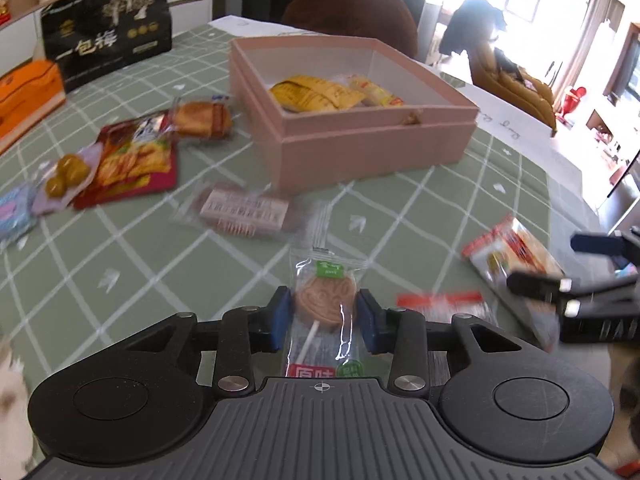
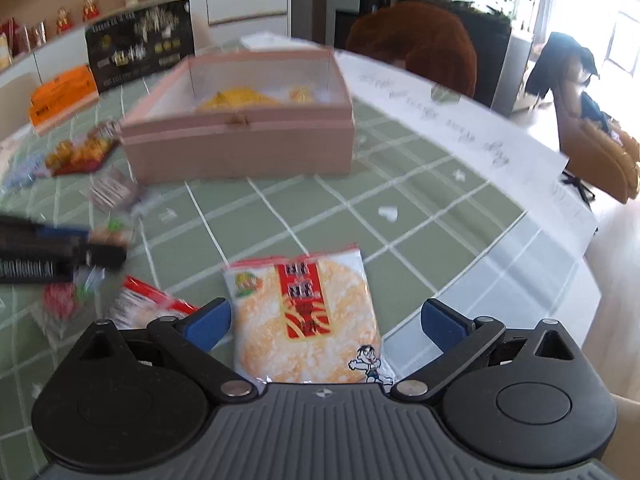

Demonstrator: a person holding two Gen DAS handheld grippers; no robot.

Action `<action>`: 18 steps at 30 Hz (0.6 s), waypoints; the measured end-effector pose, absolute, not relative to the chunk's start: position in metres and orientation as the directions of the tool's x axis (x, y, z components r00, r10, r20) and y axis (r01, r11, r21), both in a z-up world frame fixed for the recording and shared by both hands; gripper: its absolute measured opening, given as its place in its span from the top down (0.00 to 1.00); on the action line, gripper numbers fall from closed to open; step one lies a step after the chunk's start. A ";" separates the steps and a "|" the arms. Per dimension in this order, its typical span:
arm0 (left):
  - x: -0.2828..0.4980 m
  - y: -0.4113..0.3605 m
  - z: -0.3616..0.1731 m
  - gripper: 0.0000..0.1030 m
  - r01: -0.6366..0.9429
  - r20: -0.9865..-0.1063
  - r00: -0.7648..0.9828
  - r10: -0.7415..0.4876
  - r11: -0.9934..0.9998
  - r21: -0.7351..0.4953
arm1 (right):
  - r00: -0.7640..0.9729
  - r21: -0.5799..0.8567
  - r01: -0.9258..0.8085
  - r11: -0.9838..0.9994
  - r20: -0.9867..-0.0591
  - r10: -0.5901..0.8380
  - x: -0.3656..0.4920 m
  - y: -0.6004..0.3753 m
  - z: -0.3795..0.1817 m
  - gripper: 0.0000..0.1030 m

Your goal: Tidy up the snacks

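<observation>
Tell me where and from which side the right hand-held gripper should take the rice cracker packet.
Grip the rice cracker packet across its two long side edges, coming down from above and the near end. It lies flat on the tablecloth, lengthwise between the open right hand-held gripper pads, so closing would probably pinch its width; the crackers inside may resist.

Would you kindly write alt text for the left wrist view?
The left gripper closes its blue pads on a wrapped lollipop above a green checked tablecloth. Beyond sits an open pink box holding yellow packets, with more snacks scattered left.
</observation>
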State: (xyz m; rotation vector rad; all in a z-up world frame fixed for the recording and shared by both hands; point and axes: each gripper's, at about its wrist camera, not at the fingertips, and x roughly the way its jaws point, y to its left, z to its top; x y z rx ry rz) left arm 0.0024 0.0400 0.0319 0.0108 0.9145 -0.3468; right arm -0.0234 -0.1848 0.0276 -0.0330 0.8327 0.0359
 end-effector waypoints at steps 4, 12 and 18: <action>-0.019 0.061 0.031 0.60 0.276 -0.758 0.560 -0.335 0.938 -0.211 | 0.675 0.027 -0.072 0.997 -0.735 0.069 -0.034 -0.179 0.042 0.01; -0.023 0.073 0.033 0.60 0.229 -0.764 0.547 -0.342 0.939 -0.257 | 0.608 0.153 -0.160 0.975 -0.763 0.220 -0.051 -0.143 0.047 0.01; -0.024 0.074 0.032 0.60 0.216 -0.766 0.552 -0.331 0.943 -0.252 | 0.578 0.139 -0.182 0.973 -0.786 0.220 -0.035 -0.121 0.029 0.11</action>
